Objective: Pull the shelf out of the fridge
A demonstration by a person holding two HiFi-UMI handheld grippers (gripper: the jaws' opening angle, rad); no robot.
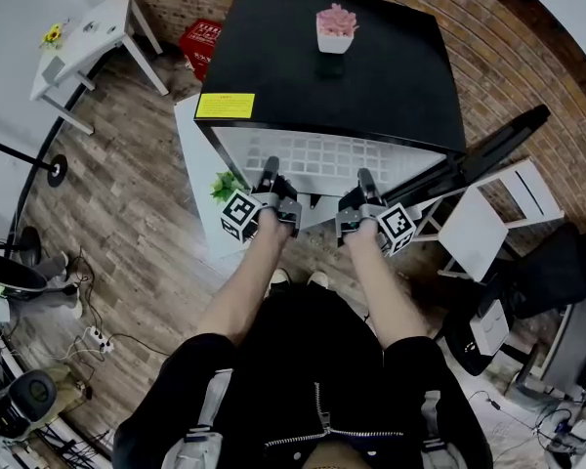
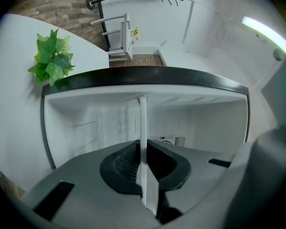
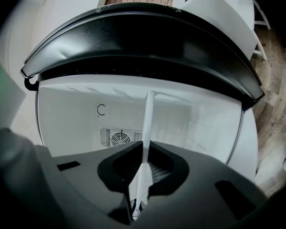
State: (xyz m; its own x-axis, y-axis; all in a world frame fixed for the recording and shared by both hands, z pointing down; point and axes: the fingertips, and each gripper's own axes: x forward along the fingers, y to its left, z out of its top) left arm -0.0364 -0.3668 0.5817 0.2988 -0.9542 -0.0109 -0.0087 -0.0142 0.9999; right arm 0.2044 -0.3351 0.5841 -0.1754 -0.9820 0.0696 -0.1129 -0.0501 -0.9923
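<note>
Both of your grippers are clamped on the shelf [image 1: 322, 156], which lies at the open front of the fridge [image 1: 371, 76], its white grid showing just under the black top's front edge. The left gripper [image 1: 272, 176] has its jaws nearly closed, pinching the thin white front edge toward that edge's left end. The right gripper [image 1: 364, 182] pinches the same edge toward its right end, and the pads are on the rim in both gripper views.

Draw both hands straight back toward yourself at the same pace. I judge that an uneven pull would skew the shelf and jam it against the fridge's side walls. Hold the rim level and go gently, since the potted plant [image 1: 335, 29] near the back edge of the fridge's top could wobble.
</note>
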